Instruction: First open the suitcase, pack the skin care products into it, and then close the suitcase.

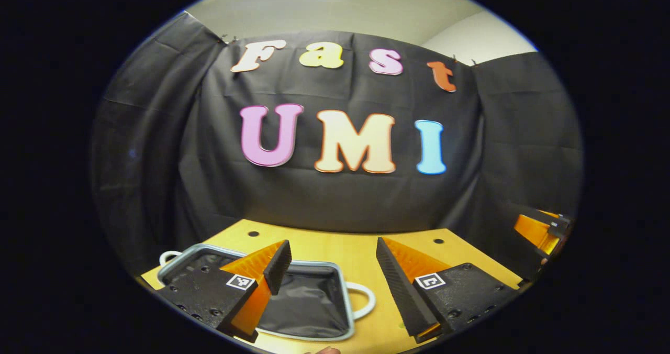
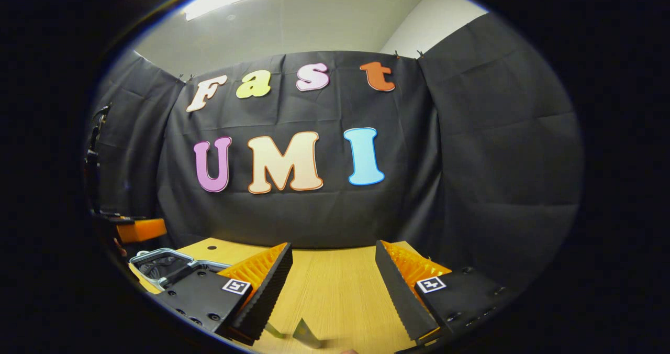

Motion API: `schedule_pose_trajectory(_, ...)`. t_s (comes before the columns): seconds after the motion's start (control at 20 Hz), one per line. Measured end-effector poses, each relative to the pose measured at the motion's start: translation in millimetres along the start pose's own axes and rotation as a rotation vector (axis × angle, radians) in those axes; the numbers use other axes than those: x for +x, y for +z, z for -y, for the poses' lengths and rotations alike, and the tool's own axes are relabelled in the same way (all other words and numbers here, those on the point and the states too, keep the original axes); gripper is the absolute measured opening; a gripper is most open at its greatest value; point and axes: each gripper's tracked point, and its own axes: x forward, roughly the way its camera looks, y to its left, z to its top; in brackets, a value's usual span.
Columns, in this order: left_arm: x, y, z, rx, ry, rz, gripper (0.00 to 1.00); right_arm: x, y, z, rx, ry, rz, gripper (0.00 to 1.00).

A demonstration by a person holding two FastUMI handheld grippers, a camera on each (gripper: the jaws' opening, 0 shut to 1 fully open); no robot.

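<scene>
The suitcase (image 1: pixel 343 296) lies open on the wooden table at lower left in the left gripper view, showing a silver rim, black lining and a white handle (image 1: pixel 366 301). My left gripper (image 1: pixel 332 246) hovers open just above it, its left finger over the lining, nothing between the fingers. In the right gripper view the suitcase (image 2: pixel 162 250) sits at the far lower left, with my right gripper (image 2: pixel 333 249) open over bare table to its right. A small grey-green object (image 2: pixel 306 334) stands near the bottom edge; I cannot tell what it is.
The wooden table (image 2: pixel 335 286) runs back to the black cloth wall. The other gripper (image 1: pixel 539 231) shows at the far right of the left gripper view, and the left one (image 2: pixel 138 230) at the left edge of the right gripper view.
</scene>
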Motion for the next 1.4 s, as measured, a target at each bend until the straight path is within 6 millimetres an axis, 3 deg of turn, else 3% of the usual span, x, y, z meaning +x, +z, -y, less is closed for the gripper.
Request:
schedule_pose_trajectory(0.15, -1.8, -31.2, 35.6, 0.049, -0.077, -0.042, 0.95, -0.6, 1.6, 6.5, -0.029, -0.007, 0.003, 0.98)
schedule_pose_trajectory(0.55, -14.9, -133.0, 121.2, 0.059, -0.246, -0.214, 0.95, -12.0, -31.2, 11.2, -0.095, -0.004, -0.077, 0.99)
schedule_pose_trajectory(0.9, -10.3, -206.1, 144.6, 0.043, -0.294, -0.367, 0.94, -22.4, -41.9, 39.1, -0.135, -0.036, -0.115, 0.99)
schedule_pose_trajectory(1.05, -2.2, -232.6, 147.1, 0.028, -0.292, -0.436, 0.79, -26.3, -56.2, 35.3, -0.134, -0.018, -0.156, 0.99)
schedule_pose_trajectory(1.2, 2.0, -246.1, 149.2, 0.017, -0.288, -0.492, 0.48, -28.1, -66.0, 23.3, -0.129, 0.015, -0.179, 0.99)
schedule_pose_trajectory(1.25, 4.2, -251.5, 148.0, 0.016, -0.288, -0.508, 0.41, -28.6, -69.5, 18.1, -0.124, 0.03, -0.184, 0.99)
schedule_pose_trajectory(1.3, 2.6, -255.1, 148.5, 0.0, -0.289, -0.53, 0.26, -29.6, -74.9, 12.0, -0.122, 0.049, -0.19, 0.99)
schedule_pose_trajectory(1.4, 4.9, -251.9, 147.5, 0.006, -0.304, -0.541, 0.16, -31.9, -91.4, -0.5, -0.128, 0.087, -0.215, 1.0)
